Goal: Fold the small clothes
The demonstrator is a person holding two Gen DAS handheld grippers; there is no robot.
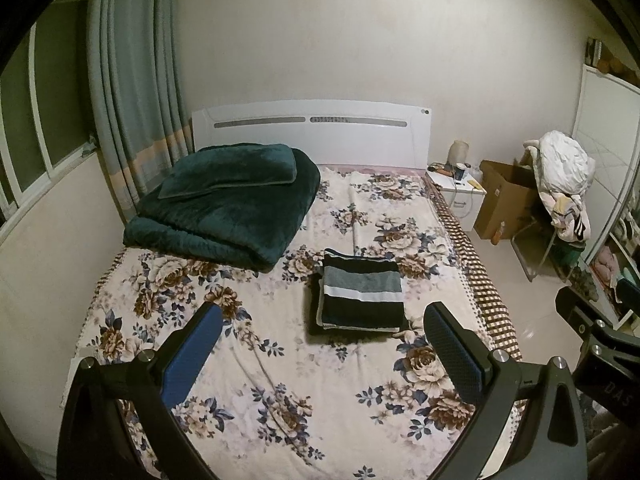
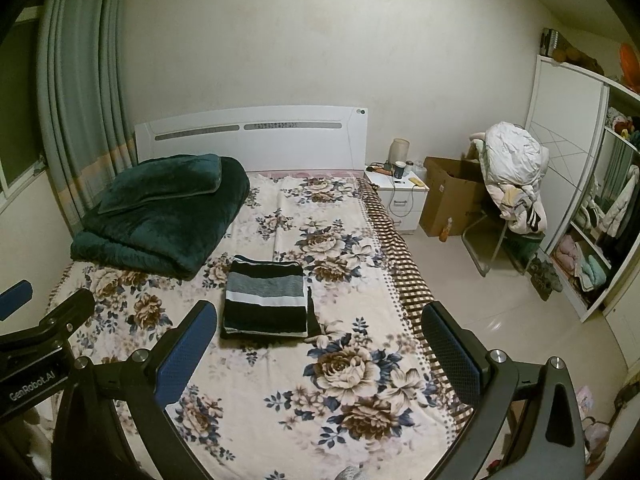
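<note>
A folded striped garment [image 1: 360, 296] in black, grey and white lies flat on the floral bedsheet [image 1: 280, 380], near the middle of the bed; the right wrist view shows the same garment [image 2: 266, 302]. My left gripper [image 1: 324, 320] hovers above the near part of the bed, open, with nothing between its blue pads. My right gripper [image 2: 320, 318] is also open and empty, held back from the garment toward the bed's right edge. The body of the right gripper [image 1: 596, 328] shows at the right of the left wrist view.
A folded dark green blanket [image 1: 224, 208] with a pillow on it lies at the bed's far left, below the white headboard [image 1: 312, 128]. Right of the bed stand a white nightstand [image 2: 400, 196], a cardboard box [image 2: 452, 196], a chair piled with clothes [image 2: 512, 172] and an open wardrobe [image 2: 592, 208].
</note>
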